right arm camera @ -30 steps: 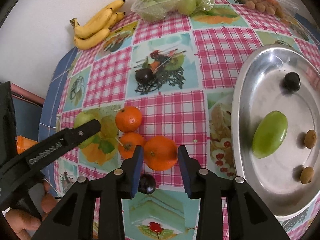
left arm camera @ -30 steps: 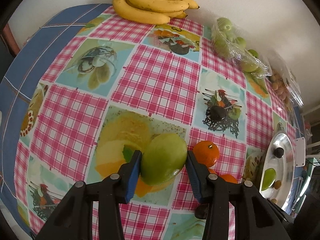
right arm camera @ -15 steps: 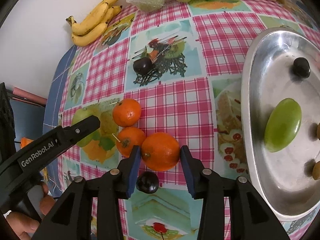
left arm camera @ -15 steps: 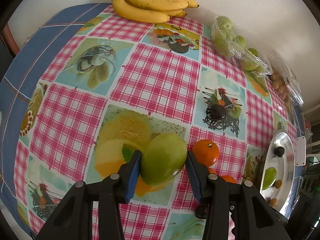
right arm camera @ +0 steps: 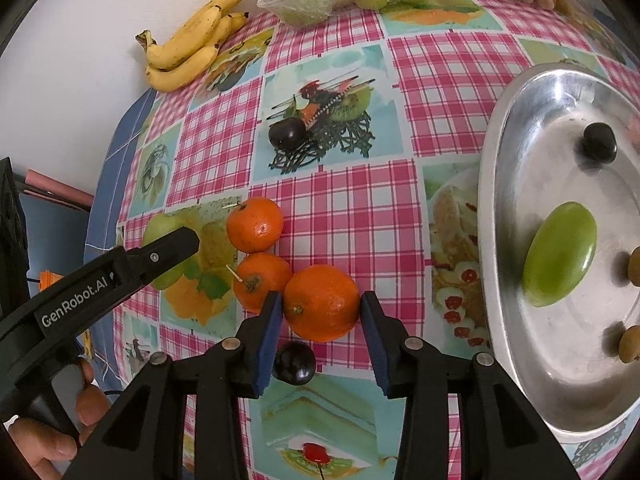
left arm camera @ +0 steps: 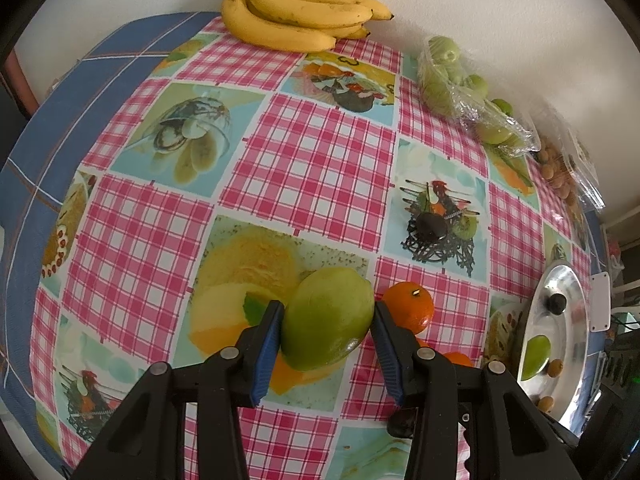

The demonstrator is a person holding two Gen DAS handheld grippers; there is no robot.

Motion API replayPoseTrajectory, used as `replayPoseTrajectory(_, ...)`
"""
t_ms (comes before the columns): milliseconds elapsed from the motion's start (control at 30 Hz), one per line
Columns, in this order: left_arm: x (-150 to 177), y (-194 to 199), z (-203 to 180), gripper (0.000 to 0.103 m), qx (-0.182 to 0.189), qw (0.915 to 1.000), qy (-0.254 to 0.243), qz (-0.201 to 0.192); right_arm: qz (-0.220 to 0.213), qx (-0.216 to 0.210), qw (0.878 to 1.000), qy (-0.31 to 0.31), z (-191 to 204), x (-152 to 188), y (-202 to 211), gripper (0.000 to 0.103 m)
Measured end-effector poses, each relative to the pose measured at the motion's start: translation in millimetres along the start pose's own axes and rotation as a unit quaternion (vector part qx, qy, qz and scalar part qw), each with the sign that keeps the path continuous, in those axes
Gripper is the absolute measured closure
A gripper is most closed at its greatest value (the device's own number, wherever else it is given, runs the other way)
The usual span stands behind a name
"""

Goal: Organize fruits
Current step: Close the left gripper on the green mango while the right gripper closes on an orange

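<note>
- The right gripper has its blue-padded jaws on either side of a large orange; the left pad touches it, while a thin gap shows at the right pad.
- A dark plum lies just below that orange, between the jaws' arms.
- Two mandarins sit beside it on the checked surface.
- The left gripper, held by a hand, reaches over a green mango near the surface's left edge.
- A steel tray at the right edge holds another green mango.
- Bananas lie at the far edge.
</note>
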State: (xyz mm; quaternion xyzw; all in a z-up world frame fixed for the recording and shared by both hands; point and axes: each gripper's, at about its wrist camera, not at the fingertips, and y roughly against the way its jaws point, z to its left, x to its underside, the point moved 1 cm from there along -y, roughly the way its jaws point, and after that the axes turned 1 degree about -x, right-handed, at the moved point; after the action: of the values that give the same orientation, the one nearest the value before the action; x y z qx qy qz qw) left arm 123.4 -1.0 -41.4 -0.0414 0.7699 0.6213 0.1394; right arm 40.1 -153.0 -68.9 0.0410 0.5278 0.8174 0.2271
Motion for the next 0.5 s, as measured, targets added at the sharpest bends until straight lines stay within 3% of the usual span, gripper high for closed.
replayPoseTrajectory(500, -2.4, 18.6, -6.3, 0.056, 0.005, 0.9997, -0.003, -0.025, -0.043, -0.014, 0.999, -0.005, 0.3, -3.8, 38.2, 0.062)
